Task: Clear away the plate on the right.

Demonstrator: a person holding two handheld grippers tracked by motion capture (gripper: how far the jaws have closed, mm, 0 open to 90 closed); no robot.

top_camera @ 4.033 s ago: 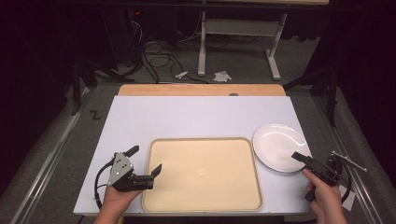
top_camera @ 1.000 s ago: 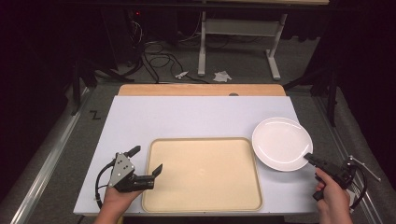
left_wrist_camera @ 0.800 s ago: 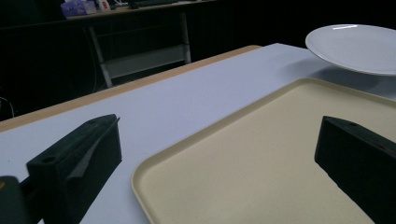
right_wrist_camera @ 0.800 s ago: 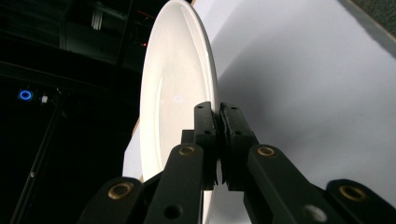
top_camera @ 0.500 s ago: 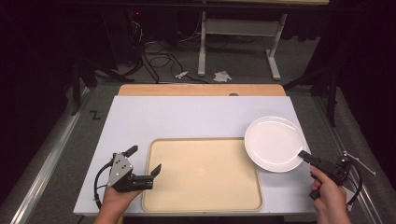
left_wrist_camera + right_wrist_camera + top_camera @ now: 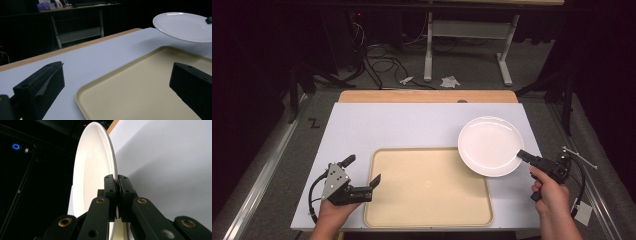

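A white table (image 6: pixel 412 125) with a wooden far edge carries a beige tray (image 6: pixel 427 187) near its front.

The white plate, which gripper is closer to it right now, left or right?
Right. The right gripper is clamped on the rim of the white plate; the left gripper sits open at the tray's far corner, well away.

Left gripper (image 6: pixel 364 172) low at the near-left, gripped from behind by the left hand (image 6: pixel 333 212), forearm in from the bottom edge. Jaws spread wide, nothing between them, pointing right and a little forward. Right gripper (image 6: pixel 520 154) out at the far right, held in the right hand (image 6: pixel 549 192), aimed left. Jaws pinched tight together on a thin white rim in the right gripper view.
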